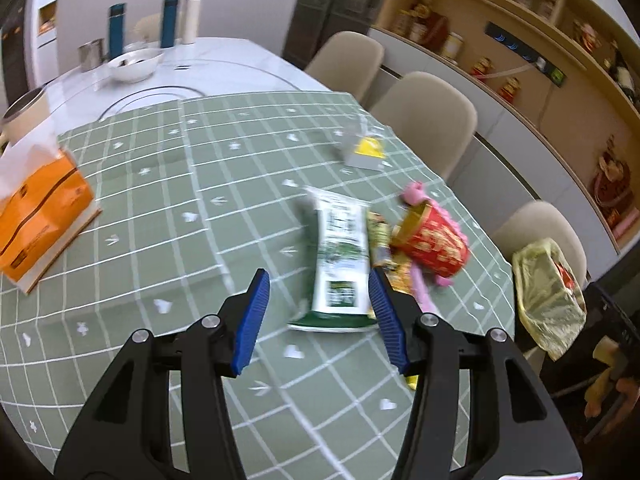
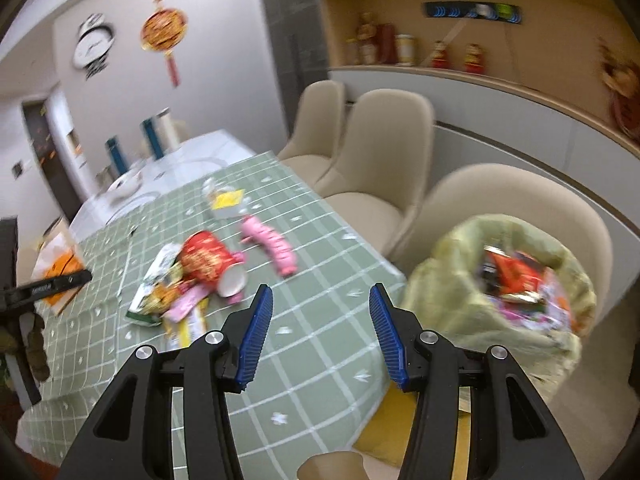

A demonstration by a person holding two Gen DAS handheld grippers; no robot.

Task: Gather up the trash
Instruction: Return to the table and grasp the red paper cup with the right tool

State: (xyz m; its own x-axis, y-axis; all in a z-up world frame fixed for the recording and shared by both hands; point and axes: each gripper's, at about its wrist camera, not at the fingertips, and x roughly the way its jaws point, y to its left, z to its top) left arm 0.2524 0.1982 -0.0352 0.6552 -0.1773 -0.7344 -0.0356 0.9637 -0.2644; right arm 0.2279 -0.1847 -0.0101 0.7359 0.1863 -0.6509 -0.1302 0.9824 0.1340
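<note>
1. The table (image 1: 248, 76) carries a green checked cloth (image 1: 168, 184) over its near half. The litter lies on that cloth, towards the edge where the chairs stand.
2. A yellowish trash bag (image 2: 448, 280) sits just beside that edge, in front of a beige chair (image 2: 516, 196). Its mouth gapes upward and shows wrappers already inside, likely so that pieces can be dropped straight in.
3. The orange tissue pack (image 1: 44, 216) lies well apart from the litter, probably not trash.
4. The left gripper (image 1: 318, 290) stands about half open and holds nothing. The green-and-white snack packet (image 1: 340, 256) lies flat on the cloth beyond its tips, so it looks like the next piece to take.
5. The right gripper (image 2: 320, 304) stands open and empty over the cloth's edge, between the litter and the bag.
6. The red paper cup (image 1: 434, 246) lies on its side touching small wrappers, with a pink wrapper (image 2: 272, 246) near it.
7. A clear packet with a yellow label (image 1: 366, 150) lies farther back, alone.
</note>
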